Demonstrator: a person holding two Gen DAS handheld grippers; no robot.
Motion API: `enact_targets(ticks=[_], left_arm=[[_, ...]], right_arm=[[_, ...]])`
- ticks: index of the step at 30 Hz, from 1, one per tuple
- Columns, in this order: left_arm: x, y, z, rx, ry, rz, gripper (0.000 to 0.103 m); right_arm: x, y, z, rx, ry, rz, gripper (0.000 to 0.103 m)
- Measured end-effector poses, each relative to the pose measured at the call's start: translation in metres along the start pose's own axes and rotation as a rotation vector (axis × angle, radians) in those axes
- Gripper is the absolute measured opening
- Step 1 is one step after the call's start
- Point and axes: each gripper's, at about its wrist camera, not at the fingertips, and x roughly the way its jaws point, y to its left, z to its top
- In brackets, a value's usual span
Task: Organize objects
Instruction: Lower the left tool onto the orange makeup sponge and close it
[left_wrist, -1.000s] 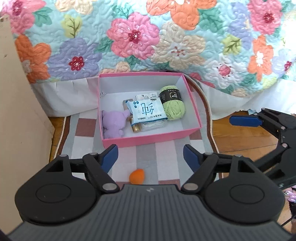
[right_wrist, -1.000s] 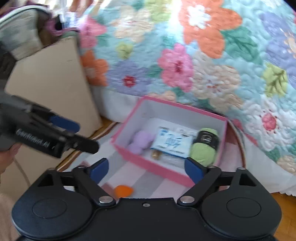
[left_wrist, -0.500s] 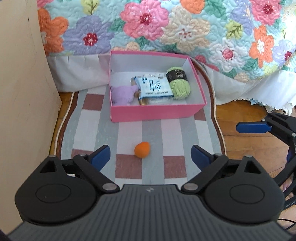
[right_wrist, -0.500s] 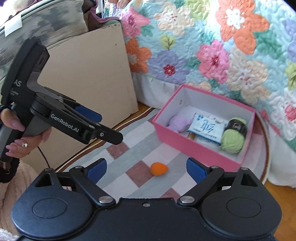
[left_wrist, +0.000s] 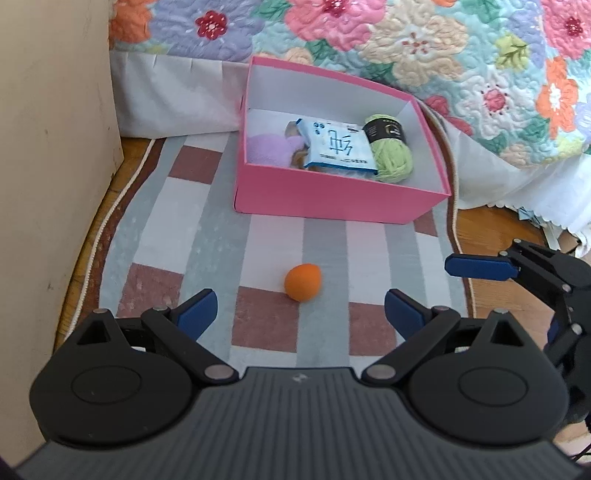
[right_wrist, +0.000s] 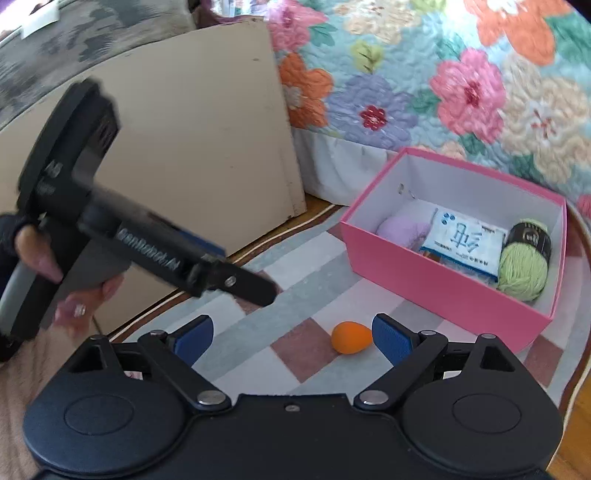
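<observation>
On the striped grey-and-maroon rug (left_wrist: 166, 229), your small orange egg-shaped sponge (left_wrist: 303, 282) lies loose before the pink cardboard box (left_wrist: 332, 199). Your left gripper (left_wrist: 300, 314) has just been opening and is spread wide, empty; your right gripper (right_wrist: 291, 338) is likewise spread, empty.

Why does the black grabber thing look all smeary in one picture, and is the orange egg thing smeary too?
Right wrist view: the left gripper is smeared by motion blur, while the orange sponge stays crisp. Left wrist view: it is sharp too.
</observation>
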Motion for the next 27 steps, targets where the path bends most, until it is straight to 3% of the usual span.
enact_targets(ticks=[5,11,17,27], left_arm=[[0.025,0.008,-0.010,0.006,-0.030,0.022,0.098],[0.061,0.017,-0.014,-0.030,-0.007,0.032,0.098],[0.091,0.026,-0.015,-0.051,0.019,-0.013,0.095],[0.116,0.030,-0.014,-0.054,-0.016,-0.045,0.091]], right_arm=[[0.036,-0.014,-0.009,-0.028,0.056,-0.090,0.095],[0.071,-0.017,-0.030,-0.111,0.046,-0.123,0.095],[0.107,-0.009,-0.044,-0.182,0.060,-0.140,0.095],[0.140,-0.031,-0.049,-0.116,0.102,-0.127,0.089]])
